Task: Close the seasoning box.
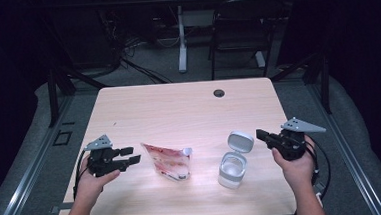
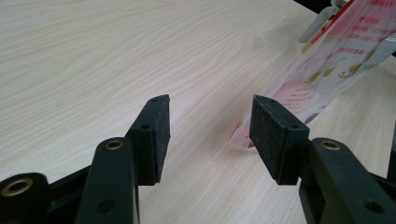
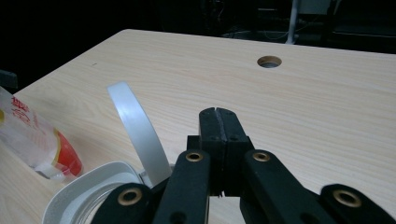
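Red-printed pouch (image 1: 167, 161) lies just ahead of your released left tool (image 1: 129, 157); your right tool (image 1: 260, 135), clenched empty, sits beside the open jar (image 1: 232, 167).

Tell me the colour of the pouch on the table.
The pouch is red and white, with printed text; clearest in the left gripper view.

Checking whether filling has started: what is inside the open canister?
The clear canister with its flip lid open looks empty from above; its bottom is too dim to tell, and the right gripper covers part.
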